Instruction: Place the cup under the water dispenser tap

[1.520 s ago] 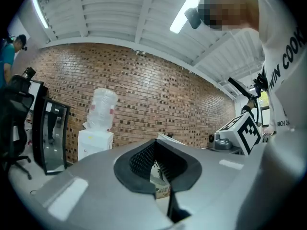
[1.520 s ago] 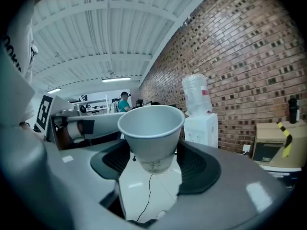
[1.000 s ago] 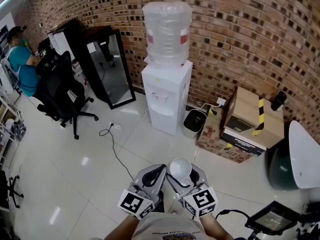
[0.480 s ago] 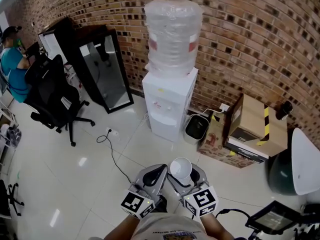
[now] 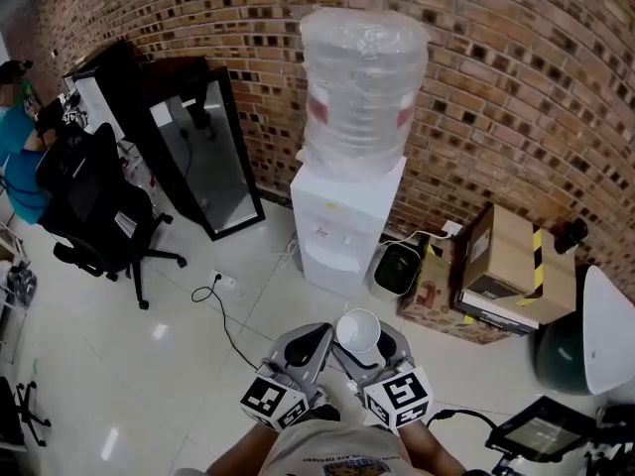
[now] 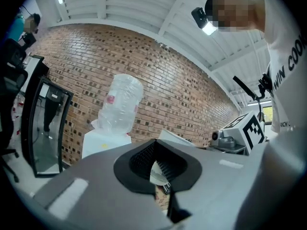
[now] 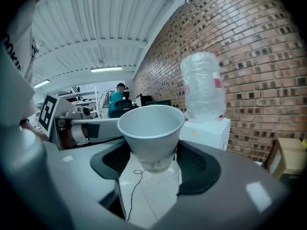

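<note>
A white paper cup (image 5: 358, 333) (image 7: 151, 131) stands upright and empty between the jaws of my right gripper (image 5: 362, 347) (image 7: 152, 163), which is shut on its lower part. Beside it, my left gripper (image 5: 306, 346) (image 6: 158, 166) is shut with nothing in it. The white water dispenser (image 5: 345, 228) (image 7: 209, 128) (image 6: 101, 139) stands against the brick wall ahead, a large clear bottle (image 5: 363, 87) on top. Its taps (image 5: 335, 236) sit above a recess in the front panel. Both grippers are held low, well short of the dispenser.
A small bin (image 5: 396, 267) and cardboard boxes (image 5: 496, 266) stand right of the dispenser. A black glass-door cabinet (image 5: 203, 157), an office chair (image 5: 94, 206) and a seated person (image 5: 18, 157) are at the left. A cable (image 5: 223, 300) lies on the white tiled floor.
The dispenser has grown larger and come nearer in the head view as I walk toward it. The grippers and cup keep their place relative to my body.
</note>
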`<state>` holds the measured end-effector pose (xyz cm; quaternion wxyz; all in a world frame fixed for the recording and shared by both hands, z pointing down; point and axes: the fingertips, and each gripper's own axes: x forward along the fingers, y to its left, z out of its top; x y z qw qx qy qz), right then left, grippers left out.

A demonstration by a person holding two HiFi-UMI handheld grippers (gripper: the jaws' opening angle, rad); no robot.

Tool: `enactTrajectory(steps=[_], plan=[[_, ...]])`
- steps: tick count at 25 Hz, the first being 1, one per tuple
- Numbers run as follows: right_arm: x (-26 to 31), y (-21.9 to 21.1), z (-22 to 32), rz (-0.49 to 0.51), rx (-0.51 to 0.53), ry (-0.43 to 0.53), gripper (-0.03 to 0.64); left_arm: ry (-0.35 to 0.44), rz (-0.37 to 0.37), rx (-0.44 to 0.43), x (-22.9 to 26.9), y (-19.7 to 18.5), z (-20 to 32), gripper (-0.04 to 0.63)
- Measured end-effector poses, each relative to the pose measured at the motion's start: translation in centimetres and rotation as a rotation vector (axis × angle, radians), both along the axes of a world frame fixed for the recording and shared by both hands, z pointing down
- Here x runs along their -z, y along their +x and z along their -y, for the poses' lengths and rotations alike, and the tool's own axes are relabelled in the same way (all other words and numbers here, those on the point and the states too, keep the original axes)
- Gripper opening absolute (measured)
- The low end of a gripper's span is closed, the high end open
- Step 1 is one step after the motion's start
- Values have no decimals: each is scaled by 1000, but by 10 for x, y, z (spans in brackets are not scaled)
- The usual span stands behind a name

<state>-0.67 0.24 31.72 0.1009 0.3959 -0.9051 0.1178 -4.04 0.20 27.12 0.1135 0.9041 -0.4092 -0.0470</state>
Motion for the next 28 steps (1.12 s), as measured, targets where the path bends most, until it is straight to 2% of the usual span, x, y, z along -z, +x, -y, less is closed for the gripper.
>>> enactTrajectory(steps=[5,11,18,21,28], plan=[[0,-17,25,-13,-14,15,311,3,-9,2,-1,-19,23,-9],[-1,-29,38,-33,-9,30,311,6,-30,48,-4,-35,38,-9],[-7,-27,51,-52,-9,51,311,14,-41,105,-10,-38,49,-9],[-13,-25,59,-59,-5,48,311,45,-42,143,-8,-38,52,-9],[-28,-16,89,-80,-13,55,311,39,-30,144,-23,-24,75,-9]])
